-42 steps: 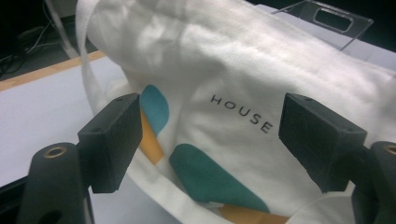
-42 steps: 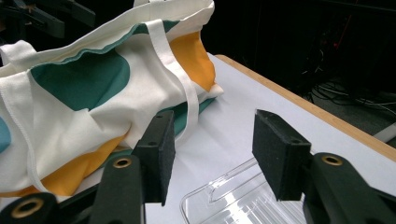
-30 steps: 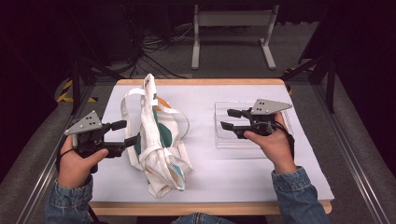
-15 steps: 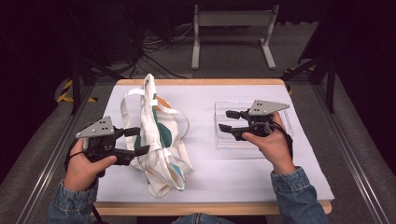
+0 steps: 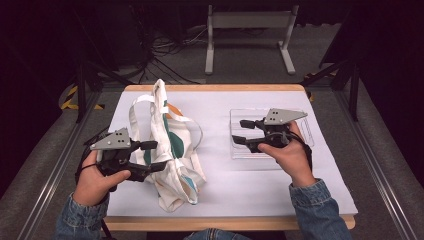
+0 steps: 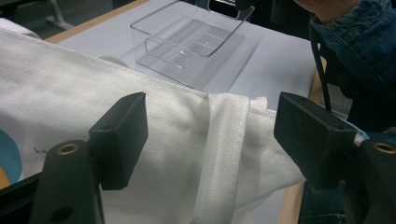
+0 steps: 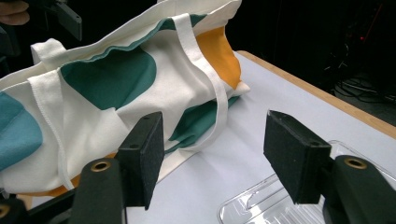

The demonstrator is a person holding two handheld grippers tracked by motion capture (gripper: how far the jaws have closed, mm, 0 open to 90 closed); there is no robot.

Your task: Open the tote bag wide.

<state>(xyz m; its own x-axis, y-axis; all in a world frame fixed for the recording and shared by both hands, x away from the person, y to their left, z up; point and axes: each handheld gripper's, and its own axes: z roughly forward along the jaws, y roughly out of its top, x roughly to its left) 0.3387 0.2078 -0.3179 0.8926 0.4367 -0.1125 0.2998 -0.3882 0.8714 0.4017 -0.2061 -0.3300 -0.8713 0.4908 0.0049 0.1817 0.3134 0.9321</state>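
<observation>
A white cloth tote bag (image 5: 172, 150) with green, orange and teal patches lies crumpled on the left half of the table. My left gripper (image 5: 160, 155) is at the bag's left side, open. In the left gripper view its jaws (image 6: 210, 135) straddle a white strap and hem of the bag (image 6: 187, 172) without closing on them. My right gripper (image 5: 237, 131) hovers open over the left end of a clear plastic tray (image 5: 305, 130). In the right gripper view it (image 7: 215, 154) points at the bag (image 7: 116, 79), with nothing between its jaws and the tray's corner (image 7: 261, 205) below.
A white sheet covers the wood-edged table (image 5: 225, 190). A metal stand (image 5: 250, 20) and floor cables lie beyond the far edge. Bare sheet shows between bag and tray. The person's sleeve (image 6: 355, 42) shows beyond the tray (image 6: 196, 42).
My left gripper has moved right and slightly toward the person, up against the bag's side. The right gripper has stayed over the tray.
</observation>
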